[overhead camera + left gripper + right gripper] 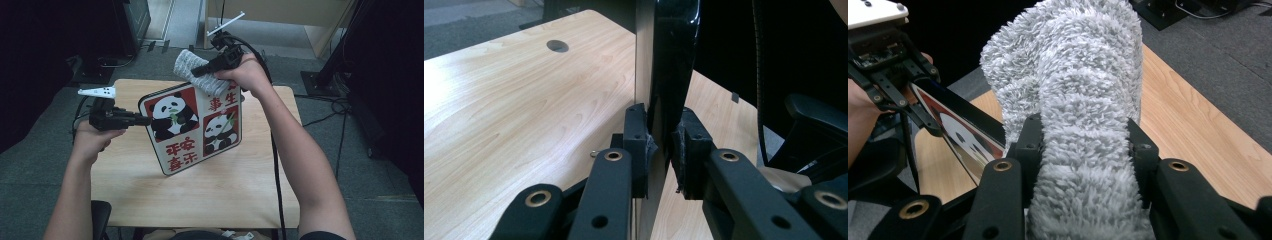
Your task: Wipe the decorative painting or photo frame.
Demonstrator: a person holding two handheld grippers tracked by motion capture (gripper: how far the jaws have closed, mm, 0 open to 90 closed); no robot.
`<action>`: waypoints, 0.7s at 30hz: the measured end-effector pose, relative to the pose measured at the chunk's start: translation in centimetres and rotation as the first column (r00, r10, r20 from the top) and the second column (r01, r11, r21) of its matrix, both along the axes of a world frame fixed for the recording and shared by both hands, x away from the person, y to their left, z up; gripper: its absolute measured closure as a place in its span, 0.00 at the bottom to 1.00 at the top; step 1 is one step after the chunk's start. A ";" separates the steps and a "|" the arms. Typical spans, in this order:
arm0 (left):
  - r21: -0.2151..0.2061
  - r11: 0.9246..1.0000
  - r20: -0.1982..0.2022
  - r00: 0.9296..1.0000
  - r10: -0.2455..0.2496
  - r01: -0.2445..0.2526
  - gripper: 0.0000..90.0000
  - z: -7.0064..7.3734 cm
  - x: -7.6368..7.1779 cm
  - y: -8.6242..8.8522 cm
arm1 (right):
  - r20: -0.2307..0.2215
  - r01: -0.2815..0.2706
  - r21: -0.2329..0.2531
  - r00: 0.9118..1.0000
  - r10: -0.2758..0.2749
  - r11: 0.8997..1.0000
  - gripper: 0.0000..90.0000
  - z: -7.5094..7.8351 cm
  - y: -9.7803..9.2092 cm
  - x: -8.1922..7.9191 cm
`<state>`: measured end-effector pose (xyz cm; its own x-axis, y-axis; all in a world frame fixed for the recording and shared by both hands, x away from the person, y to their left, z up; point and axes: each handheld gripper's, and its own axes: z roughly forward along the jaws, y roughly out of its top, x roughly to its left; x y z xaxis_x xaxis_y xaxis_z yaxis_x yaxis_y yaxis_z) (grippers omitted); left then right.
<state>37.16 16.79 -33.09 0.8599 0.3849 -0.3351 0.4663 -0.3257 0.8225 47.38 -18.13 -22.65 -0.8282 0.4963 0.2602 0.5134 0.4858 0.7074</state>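
Observation:
A square panda tray (192,125), with red panels and red characters, is held tilted above the wooden table (225,185). My left gripper (142,120) is shut on the tray's left edge; in the left gripper view the tray's dark rim (669,75) stands edge-on between the pads (636,145). My right gripper (200,70) is shut on a fluffy grey cloth (197,70), pressed against the tray's upper right corner. In the right gripper view the cloth (1083,100) bulges between the jaws, with the tray (965,137) and the left gripper (923,120) behind it at the left.
The table has a cable hole (557,46) near its far side. A black chair (814,125) stands beside the table. Cables (275,165) trail from the right gripper over the table's right part. Dark stands and wires sit on the grey carpet around.

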 end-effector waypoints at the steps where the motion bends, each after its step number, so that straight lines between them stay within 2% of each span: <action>1: 0.001 1.000 0.001 1.000 0.000 0.000 0.88 0.0 0.0 0.0 | 0.002 -0.002 0.002 1.000 0.002 1.000 0.69 0.0 -0.2 0.0; 6: 0.004 1.000 0.001 1.000 0.004 -0.004 0.88 0.0 -0.1 0.0 | -0.002 0.004 0.031 1.000 -0.004 1.000 0.69 -0.3 -1.0 0.2; 13: -0.001 1.000 0.003 1.000 0.000 0.000 0.88 0.0 0.0 0.0 | 0.021 0.007 0.032 1.000 -0.008 0.999 0.69 -0.3 -2.1 0.4; 21: -0.002 1.000 0.000 1.000 0.007 -0.007 0.88 0.0 0.0 0.0 | 0.020 0.032 0.026 0.999 -0.033 0.999 0.69 -0.3 -3.2 0.7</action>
